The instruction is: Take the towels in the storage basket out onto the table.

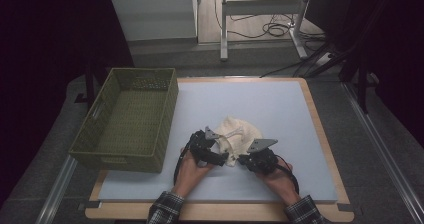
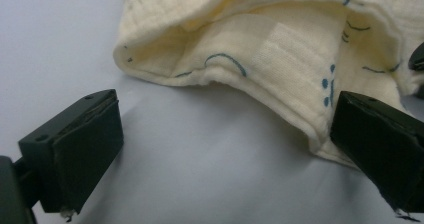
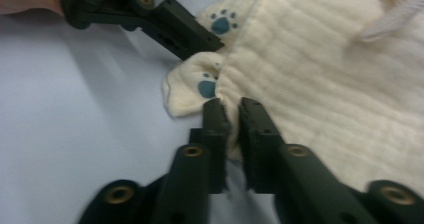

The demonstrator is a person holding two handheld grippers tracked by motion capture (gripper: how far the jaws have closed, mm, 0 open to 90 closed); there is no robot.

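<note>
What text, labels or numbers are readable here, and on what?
None readable.
Cream cloth: blue paw prints and blue curved marks, a printed pattern, no letters.
Green basket: a pale patch on its front wall, too small to read.
Left gripper and right gripper: no markings legible.

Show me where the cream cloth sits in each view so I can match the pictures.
High view: the cream cloth lies low on the blue mat, between the two claws.
Left gripper view: it spans the top and right, its hem by the right jaw of the open left claw.
Right gripper view: it covers the right side; the right claw pinches its edge.
Shared landmark: the blue mat.
</note>
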